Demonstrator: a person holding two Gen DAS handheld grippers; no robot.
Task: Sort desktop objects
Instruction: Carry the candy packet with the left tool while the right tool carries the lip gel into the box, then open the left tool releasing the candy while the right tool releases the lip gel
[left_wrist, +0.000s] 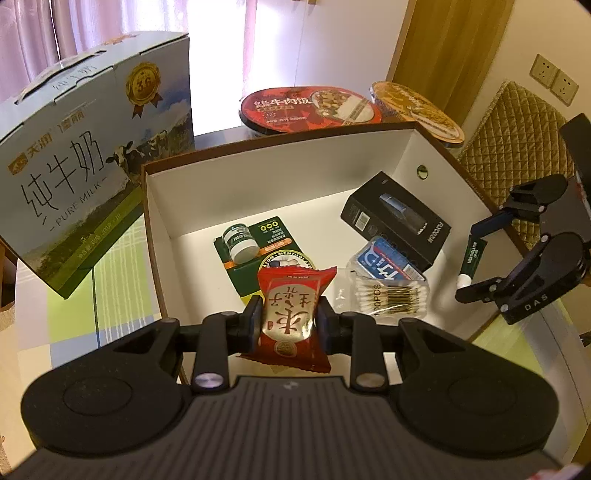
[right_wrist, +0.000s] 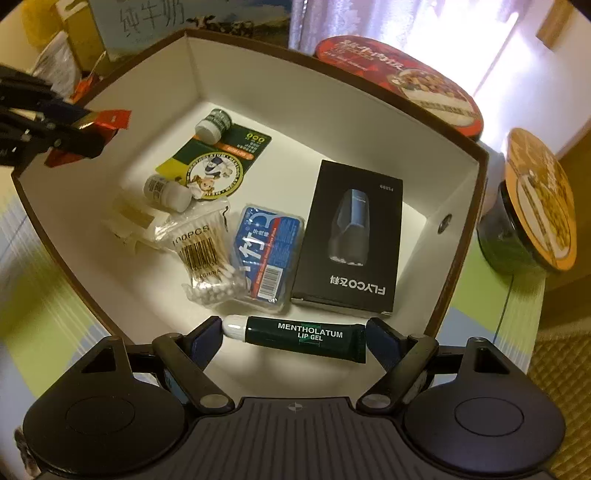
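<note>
While both loads hang over the box (right_wrist: 476, 155), sorting is mid-drop.
Left gripper (left_wrist: 287, 321) pinches the snack packet (left_wrist: 291, 314); right gripper (right_wrist: 293, 338) spans the lip gel tube (right_wrist: 306, 336) end to end (jaws wide, for length).

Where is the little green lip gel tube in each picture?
Left wrist view: the lip gel tube is at the far right, hanging upright in the right hand-held gripper, by the box's right wall.
Right wrist view: the tube lies crosswise at bottom centre, between that gripper's fingers, above the box floor.
Shared landmark: the black FLYCO box, lying inside the white box in both.
</note>
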